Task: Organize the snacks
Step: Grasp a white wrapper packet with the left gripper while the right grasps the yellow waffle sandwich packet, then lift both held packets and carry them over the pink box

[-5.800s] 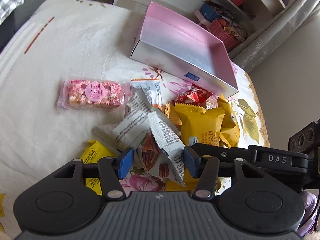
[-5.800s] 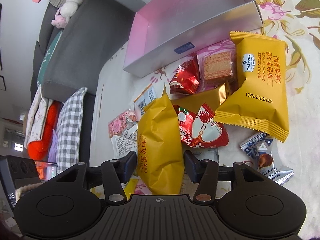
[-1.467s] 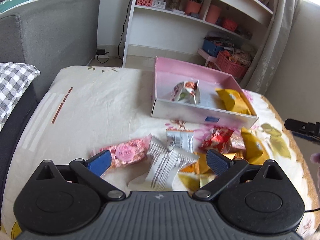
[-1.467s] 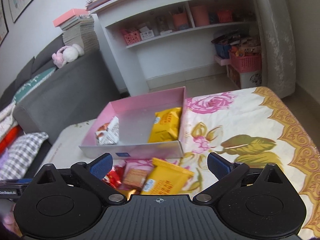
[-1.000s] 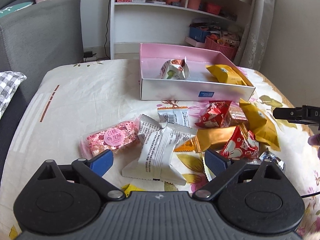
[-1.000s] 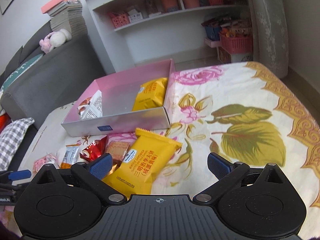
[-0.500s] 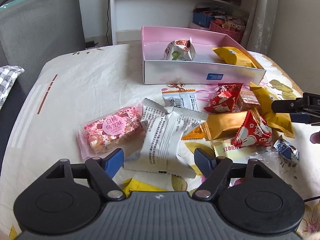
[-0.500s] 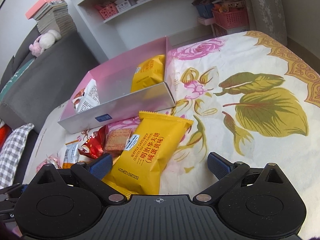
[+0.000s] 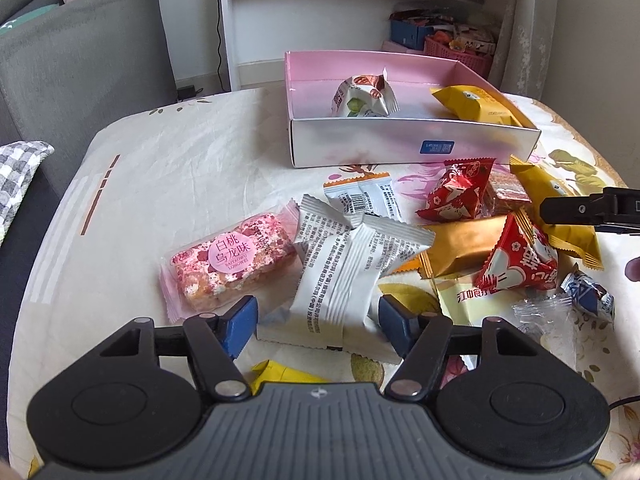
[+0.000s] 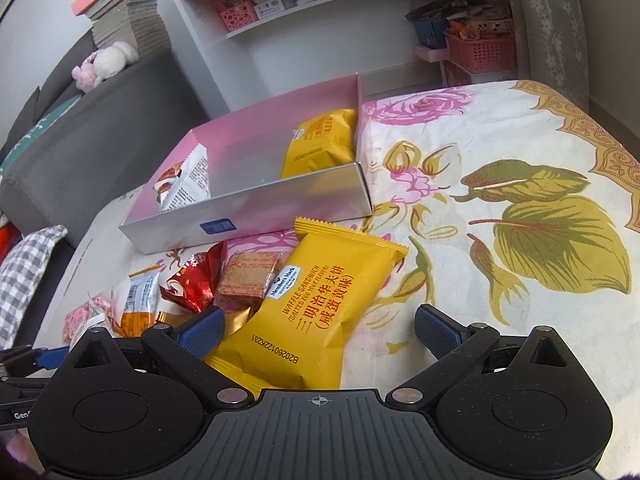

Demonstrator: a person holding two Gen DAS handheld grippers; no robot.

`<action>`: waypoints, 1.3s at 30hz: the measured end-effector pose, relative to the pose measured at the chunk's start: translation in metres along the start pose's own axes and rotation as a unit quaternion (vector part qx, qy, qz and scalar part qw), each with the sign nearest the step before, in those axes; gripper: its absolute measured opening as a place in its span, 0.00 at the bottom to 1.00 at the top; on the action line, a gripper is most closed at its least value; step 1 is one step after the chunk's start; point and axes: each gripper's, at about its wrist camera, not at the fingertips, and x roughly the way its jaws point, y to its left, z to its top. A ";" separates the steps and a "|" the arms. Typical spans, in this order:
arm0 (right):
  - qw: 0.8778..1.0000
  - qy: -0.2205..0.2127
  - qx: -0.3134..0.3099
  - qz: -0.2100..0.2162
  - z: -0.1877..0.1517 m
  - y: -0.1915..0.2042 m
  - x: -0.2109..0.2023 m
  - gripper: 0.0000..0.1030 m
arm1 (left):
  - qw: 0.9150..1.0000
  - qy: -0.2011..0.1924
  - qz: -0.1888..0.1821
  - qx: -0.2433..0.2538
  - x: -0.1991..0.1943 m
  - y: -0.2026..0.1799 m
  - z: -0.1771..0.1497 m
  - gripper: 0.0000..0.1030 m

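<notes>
Left tool (image 9: 314, 326) lowered, closing around white packet (image 9: 340, 276), right tool (image 10: 318, 326) agape

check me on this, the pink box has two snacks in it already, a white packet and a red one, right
Not quite. The pink box does hold two snacks, and one is the white packet, but the other is a yellow packet, not red. Both wrist views show it; the red packets lie outside on the cloth.

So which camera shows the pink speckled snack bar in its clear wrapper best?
The left wrist view: the pink speckled snack bar lies whole and close, label readable. The right wrist view catches only a pink sliver at its left edge.
</notes>
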 end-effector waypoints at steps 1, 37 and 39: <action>1.000 0.000 -0.002 -0.002 0.000 0.001 0.000 0.99 | 1.000 0.000 0.000 -0.001 0.000 0.000 0.000 0.59; 0.998 -0.031 -0.054 0.018 0.018 0.019 -0.030 0.39 | 1.000 -0.019 -0.024 0.002 -0.021 -0.010 0.013 0.54; 0.998 -0.035 -0.052 0.021 0.022 0.020 -0.032 0.39 | 0.999 -0.023 -0.024 0.000 -0.023 -0.010 0.015 0.54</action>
